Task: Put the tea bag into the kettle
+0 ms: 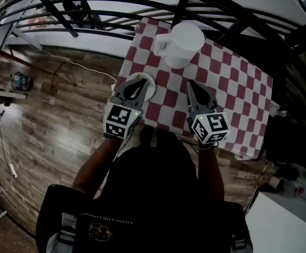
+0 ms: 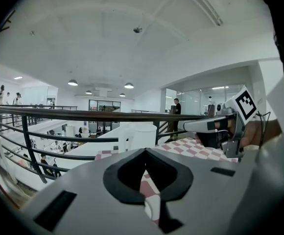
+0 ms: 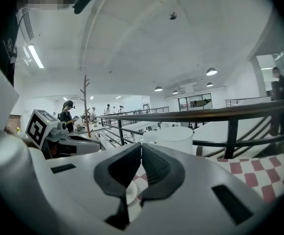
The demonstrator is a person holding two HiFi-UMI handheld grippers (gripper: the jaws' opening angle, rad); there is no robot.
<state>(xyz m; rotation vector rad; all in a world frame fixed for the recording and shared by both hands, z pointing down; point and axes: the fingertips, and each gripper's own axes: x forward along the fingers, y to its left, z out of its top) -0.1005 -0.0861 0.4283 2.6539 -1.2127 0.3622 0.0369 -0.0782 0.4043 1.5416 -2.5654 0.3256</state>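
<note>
The white kettle (image 1: 182, 44) stands at the far side of the checked table; it also shows as the kettle (image 2: 138, 135) and the kettle (image 3: 175, 138) past each pair of jaws. My left gripper (image 1: 140, 82) hangs over a small white plate (image 1: 150, 86) at the table's near left, jaws shut with nothing between them. My right gripper (image 1: 192, 84) is beside it over the cloth, its jaws also closed and empty. The left gripper (image 2: 144, 152) and the right gripper (image 3: 139, 146) both point towards the kettle. No tea bag is visible; the left gripper hides most of the plate.
The red-and-white checked cloth (image 1: 232, 83) covers a small table against a black railing (image 1: 89, 12). Wooden floor (image 1: 58, 130) lies to the left. A white cabinet corner (image 1: 285, 220) is at the lower right.
</note>
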